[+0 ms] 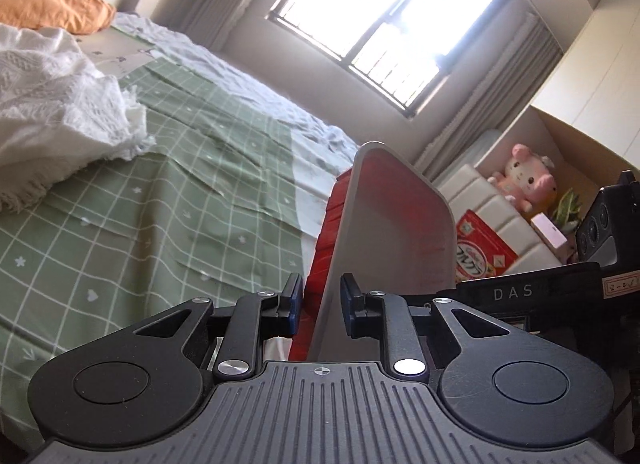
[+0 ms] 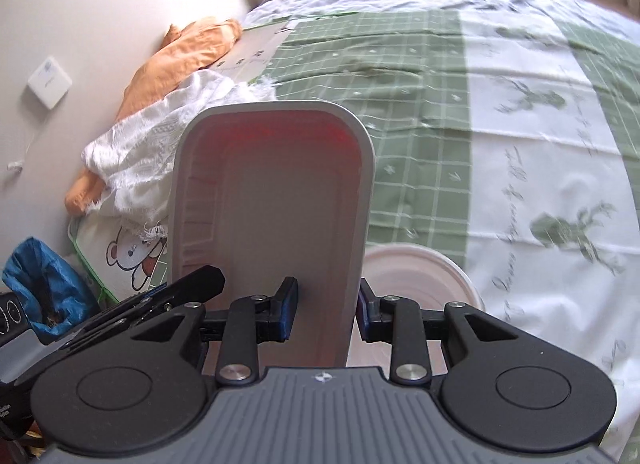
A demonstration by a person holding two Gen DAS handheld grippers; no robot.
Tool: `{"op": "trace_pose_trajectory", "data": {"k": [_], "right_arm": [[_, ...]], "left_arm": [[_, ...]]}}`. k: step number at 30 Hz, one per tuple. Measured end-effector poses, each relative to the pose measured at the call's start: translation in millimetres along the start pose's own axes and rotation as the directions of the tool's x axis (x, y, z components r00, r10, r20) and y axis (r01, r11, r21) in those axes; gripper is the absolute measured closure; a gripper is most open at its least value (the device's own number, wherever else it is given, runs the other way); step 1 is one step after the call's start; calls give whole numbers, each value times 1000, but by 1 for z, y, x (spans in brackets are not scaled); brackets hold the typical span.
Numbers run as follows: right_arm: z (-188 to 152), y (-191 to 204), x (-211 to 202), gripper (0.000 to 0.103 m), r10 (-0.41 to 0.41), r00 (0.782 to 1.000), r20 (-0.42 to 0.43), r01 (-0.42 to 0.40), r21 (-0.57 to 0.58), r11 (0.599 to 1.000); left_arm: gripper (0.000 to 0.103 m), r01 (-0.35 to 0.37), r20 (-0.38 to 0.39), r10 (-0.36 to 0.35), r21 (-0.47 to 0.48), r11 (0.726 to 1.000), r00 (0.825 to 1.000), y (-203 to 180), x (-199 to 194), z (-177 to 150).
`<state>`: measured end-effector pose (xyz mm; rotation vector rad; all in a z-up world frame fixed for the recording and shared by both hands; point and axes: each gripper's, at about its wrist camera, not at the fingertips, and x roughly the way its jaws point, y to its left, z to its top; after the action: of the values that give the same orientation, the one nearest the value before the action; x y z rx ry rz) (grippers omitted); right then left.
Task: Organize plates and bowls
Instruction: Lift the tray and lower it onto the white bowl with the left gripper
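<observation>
A rectangular plate [image 2: 280, 192], white inside and red outside, hangs in the air above the bed. In the right wrist view I look into its hollow, and my right gripper [image 2: 326, 296] is shut on its right-hand wall. My left gripper's black finger [image 2: 200, 278] shows at the plate's left rim. In the left wrist view the same plate [image 1: 384, 224] stands edge-on, red ribbed side to the left. My left gripper [image 1: 322, 292] is shut on its rim. A round white bowl [image 2: 424, 276] lies on the bed under the plate, partly hidden.
The bed [image 1: 180, 184] has a green checked sheet, with a white fringed blanket [image 1: 60, 104] and an orange cloth [image 1: 52, 0] on it. A pink plush toy [image 1: 524, 180] and a red box [image 1: 480, 252] stand beside the bed. A blue bag [image 2: 44, 284] sits by the wall.
</observation>
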<state>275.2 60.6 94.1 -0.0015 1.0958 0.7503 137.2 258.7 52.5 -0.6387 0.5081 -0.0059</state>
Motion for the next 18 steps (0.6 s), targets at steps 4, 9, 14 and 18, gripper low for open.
{"op": "trace_pose_trajectory", "data": {"k": [4,9,14,18], "right_arm": [[-17,-35,-2,73,13,1000,7,-13,62,998],[-34,-59,11,73,39,999,15,-40,93,995],[-44,-65,22,73,68,997,24,-70,86,994],[-45,-73,26,73,65,997,30,-67,96,993]], "left_arm": [[81,3,-79,-2,4,1000,997,-15,18,-18],[81,-40,-154,39,-3,999,987,-16,38,-34],[81,-97,-161,94,-8,995,982,-13,46,-40],[81,-112,-185,109,-8,994,977,-13,56,-41]]}}
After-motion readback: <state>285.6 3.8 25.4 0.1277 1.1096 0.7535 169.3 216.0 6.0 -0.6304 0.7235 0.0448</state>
